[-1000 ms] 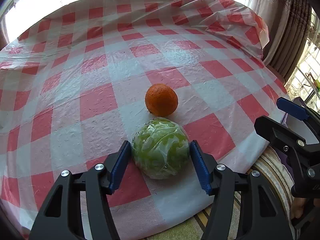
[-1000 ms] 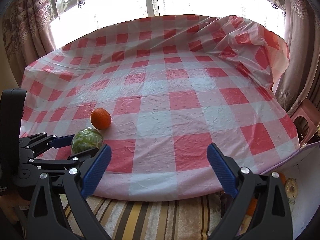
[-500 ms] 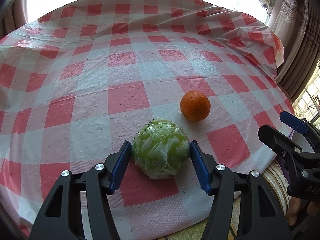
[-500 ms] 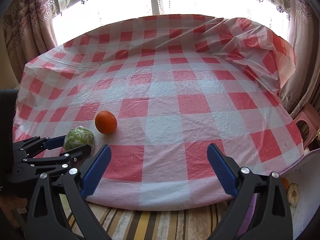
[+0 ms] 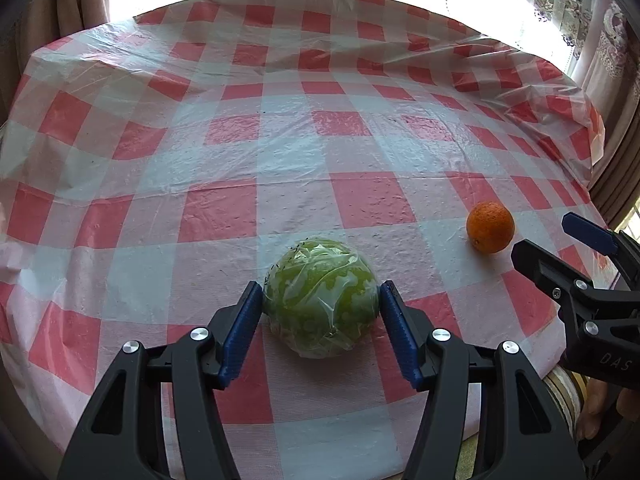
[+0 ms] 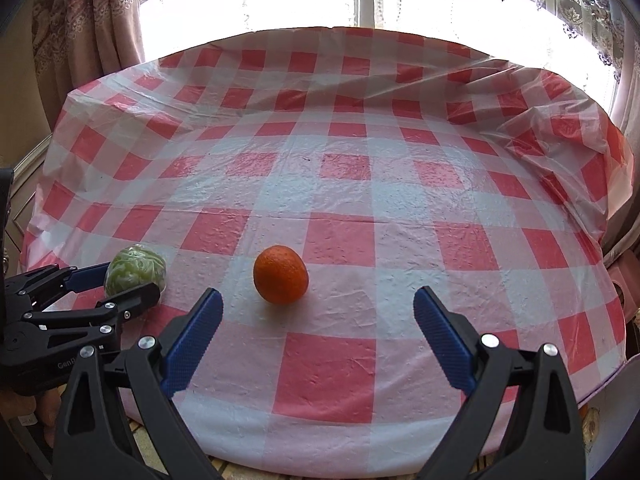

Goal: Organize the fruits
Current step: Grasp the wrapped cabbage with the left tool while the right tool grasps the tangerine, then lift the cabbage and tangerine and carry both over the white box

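Two fruits on our checked tablecloth point(image 5: 360, 200).
Our left gripper point(image 5: 320, 312) clamps the wrapped green fruit point(image 5: 320, 296); our right gripper point(image 6: 318, 328) gapes empty behind the orange point(image 6: 281, 275).

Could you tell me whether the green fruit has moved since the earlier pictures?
Yes. In the right wrist view the green fruit, held by the left gripper, has shifted left, away from the orange it sat beside.
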### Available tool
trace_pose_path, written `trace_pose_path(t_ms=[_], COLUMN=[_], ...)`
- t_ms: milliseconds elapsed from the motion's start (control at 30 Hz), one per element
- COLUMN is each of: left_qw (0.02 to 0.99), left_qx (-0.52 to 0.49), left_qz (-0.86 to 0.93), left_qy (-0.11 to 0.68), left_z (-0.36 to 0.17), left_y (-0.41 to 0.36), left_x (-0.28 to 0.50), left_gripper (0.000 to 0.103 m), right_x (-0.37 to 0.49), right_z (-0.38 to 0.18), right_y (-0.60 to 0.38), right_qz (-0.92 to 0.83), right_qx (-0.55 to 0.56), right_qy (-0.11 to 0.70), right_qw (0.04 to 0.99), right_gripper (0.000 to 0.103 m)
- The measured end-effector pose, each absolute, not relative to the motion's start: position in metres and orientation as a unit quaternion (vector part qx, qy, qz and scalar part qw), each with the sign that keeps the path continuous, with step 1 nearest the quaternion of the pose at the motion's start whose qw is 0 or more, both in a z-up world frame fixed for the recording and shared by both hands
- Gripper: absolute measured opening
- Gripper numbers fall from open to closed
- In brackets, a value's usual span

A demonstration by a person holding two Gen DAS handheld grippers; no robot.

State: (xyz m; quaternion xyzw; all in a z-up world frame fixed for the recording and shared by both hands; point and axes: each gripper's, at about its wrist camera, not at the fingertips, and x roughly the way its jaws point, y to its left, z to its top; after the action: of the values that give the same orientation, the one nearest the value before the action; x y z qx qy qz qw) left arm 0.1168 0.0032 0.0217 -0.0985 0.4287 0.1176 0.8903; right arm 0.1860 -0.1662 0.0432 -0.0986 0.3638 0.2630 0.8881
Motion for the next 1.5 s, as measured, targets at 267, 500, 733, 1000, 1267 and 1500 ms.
trace_pose_path(t_ms=[267, 500, 733, 1000, 1267, 1500], left_qw=[0.888, 0.887, 0.888, 0.892, 0.898, 0.899], left_qx=[-0.079, -0.079, -0.082, -0.088, -0.075, -0.072], left_qz=[0.137, 0.137, 0.139, 0.143, 0.150, 0.150], left_qy=[0.432, 0.434, 0.430, 0.421, 0.406, 0.405], left_z=[0.018, 0.017, 0.017, 0.020, 0.028, 0.028], left_y=[0.014, 0.016, 0.015, 0.015, 0.008, 0.006], left_x=[0.109, 0.110, 0.108, 0.105, 0.103, 0.103], left_gripper=[0.059, 0.066, 0.059, 0.058, 0.058, 0.058], right_x=[0.196, 0.202, 0.199, 0.188, 0.184, 0.181], right_z=[0.031, 0.022, 0.020, 0.028, 0.030, 0.029], right_y=[-0.142, -0.137, -0.141, -0.148, -0.156, -0.159], right_qz=[0.271, 0.288, 0.293, 0.291, 0.289, 0.288], right_qx=[-0.119, -0.112, -0.103, -0.104, -0.096, -0.098], right_qy=[0.385, 0.406, 0.400, 0.375, 0.367, 0.366], right_qw=[0.874, 0.860, 0.862, 0.874, 0.879, 0.879], right_gripper=[0.074, 0.039, 0.034, 0.034, 0.034, 0.034])
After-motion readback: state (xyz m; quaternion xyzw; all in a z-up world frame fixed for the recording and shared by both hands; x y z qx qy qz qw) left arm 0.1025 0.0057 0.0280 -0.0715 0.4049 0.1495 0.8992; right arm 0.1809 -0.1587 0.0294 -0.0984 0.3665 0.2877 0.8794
